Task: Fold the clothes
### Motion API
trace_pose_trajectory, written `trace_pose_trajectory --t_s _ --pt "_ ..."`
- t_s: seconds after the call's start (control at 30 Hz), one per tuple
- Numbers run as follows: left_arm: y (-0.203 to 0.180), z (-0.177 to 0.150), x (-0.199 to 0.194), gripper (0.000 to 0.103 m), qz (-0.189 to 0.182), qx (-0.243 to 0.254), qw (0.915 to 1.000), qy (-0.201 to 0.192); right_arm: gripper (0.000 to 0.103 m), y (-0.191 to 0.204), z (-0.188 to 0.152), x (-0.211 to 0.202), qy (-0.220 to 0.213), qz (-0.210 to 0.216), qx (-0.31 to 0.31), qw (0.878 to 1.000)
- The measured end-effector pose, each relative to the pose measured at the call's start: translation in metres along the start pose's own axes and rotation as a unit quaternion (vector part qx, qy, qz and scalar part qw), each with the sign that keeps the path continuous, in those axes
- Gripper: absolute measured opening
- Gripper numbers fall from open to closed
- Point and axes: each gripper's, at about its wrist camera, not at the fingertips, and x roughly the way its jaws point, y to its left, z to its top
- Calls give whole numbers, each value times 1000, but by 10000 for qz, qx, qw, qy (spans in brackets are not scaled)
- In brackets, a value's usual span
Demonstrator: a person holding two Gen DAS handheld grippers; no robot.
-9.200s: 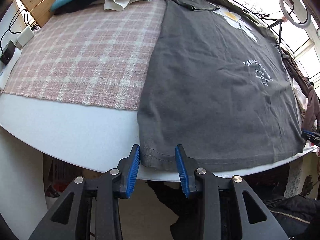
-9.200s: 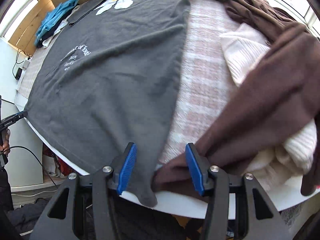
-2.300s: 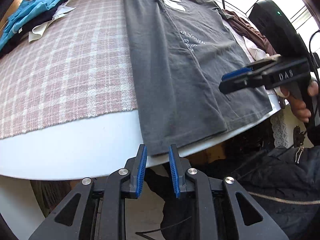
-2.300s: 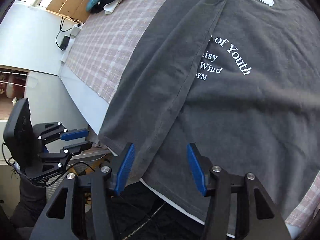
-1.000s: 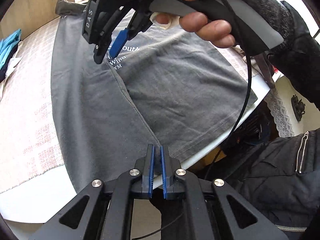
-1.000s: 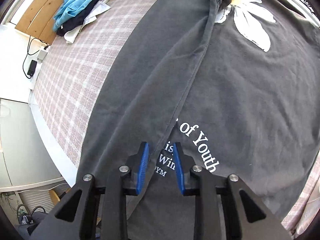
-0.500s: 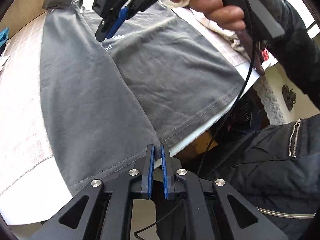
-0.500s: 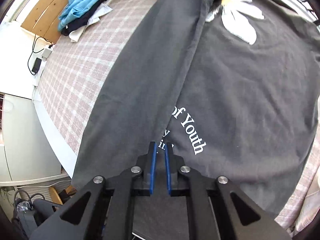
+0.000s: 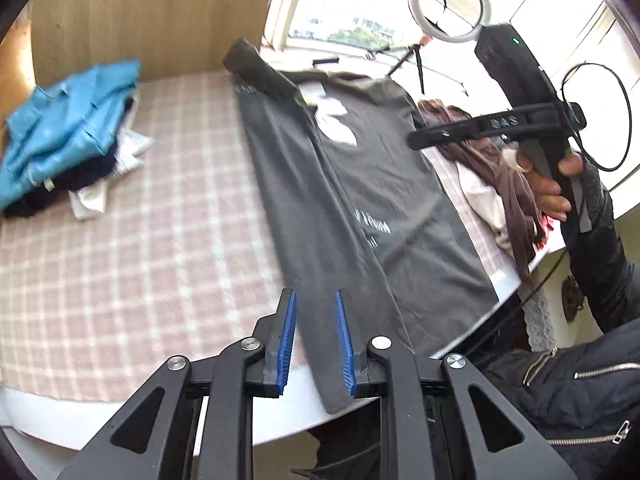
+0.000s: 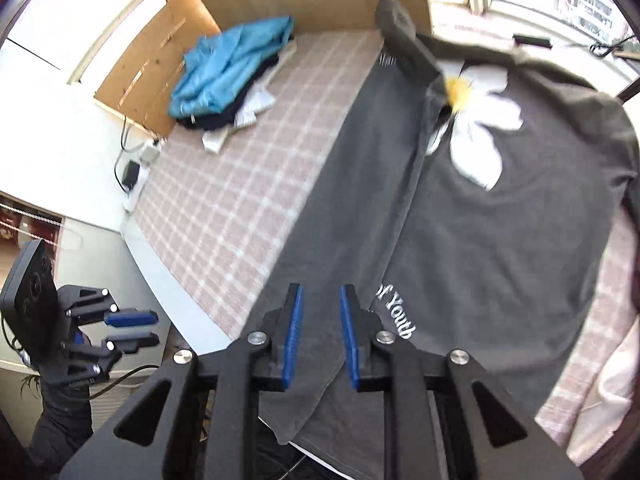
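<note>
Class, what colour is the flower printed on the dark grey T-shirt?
White petals with a yellow centre; the flower on the T-shirt shows best in the right wrist view.

Grey T-shirt (image 9: 360,208) partly folded, left hand-held gripper (image 9: 314,340) parted

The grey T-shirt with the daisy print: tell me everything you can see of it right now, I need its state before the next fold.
The grey T-shirt lies flat, print up, on the pink plaid cloth. It looks like soft cotton, with a white daisy and white lettering. One long side is folded inward over the front, its edge running lengthwise and covering part of the print. A sleeve sticks out at the far end. The hem hangs over the table's near edge. Both grippers are open above it, gripping nothing.
</note>
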Motion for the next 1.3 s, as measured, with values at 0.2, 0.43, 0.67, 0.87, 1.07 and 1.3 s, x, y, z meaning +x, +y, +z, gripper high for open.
trace_pose_trajectory --t_s 0.2,0.43,0.67,0.87,1.07,1.3 --pt "24 52 28 29 -454 114 9989 -74 45 8 108 -40 -879 -701 -151 9935" --pt "-8 46 161 29 -887 456 9904 959 52 -11 205 27 -900 -1420 -192 9856" --pt "9 41 196 29 -861 134 9884 1246 52 -40 283 134 -253 -2060 -410 9774" --pt "15 41 202 29 -920 94 9869 1323 41 -81 319 178 -81 -1841 -264 9825" --pt "20 43 203 29 -1043 122 9854 1338 3 -146 318 157 -391 -1030 630 9919" --pt "23 44 203 29 -1156 194 9843 1322 33 -158 286 104 -460 -1328 695 9876"
